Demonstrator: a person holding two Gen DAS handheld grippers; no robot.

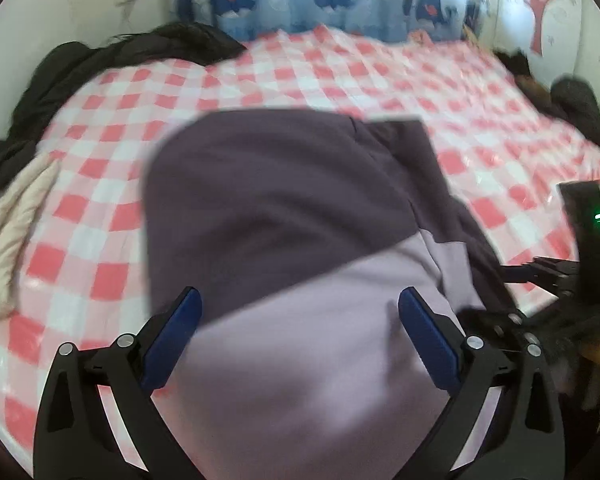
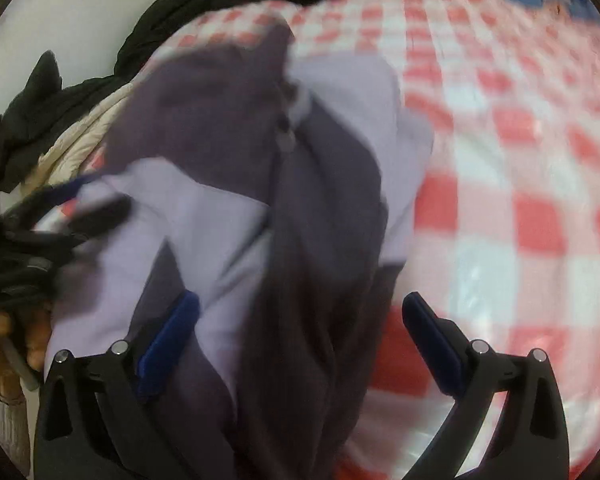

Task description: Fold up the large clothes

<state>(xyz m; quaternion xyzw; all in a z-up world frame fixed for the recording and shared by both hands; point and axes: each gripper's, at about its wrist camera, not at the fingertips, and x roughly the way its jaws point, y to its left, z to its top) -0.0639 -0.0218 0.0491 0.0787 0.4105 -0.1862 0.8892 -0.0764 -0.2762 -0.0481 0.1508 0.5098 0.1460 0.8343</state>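
Lying on checked bedspread (image 1: 100,128), purple garment (image 1: 268,200) — left gripper (image 1: 300,300), right gripper (image 2: 300,304) both spread wide, gripping nothing

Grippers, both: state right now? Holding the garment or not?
Left gripper: open, jaws wide over the purple and lilac garment, not gripping it.
Right gripper: open, jaws wide, garment between them, nothing clamped.

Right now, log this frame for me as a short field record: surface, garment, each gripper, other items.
surface: bed with red-and-white checked cover
garment: two-tone jacket, dark purple and lilac, partly folded on the cover
left gripper: open, over the lilac part, pads not pressing
right gripper: open, jacket folds between the fingers, no grip seen
other items: black clothes and a beige padded garment at the bed's edge
image: blurred
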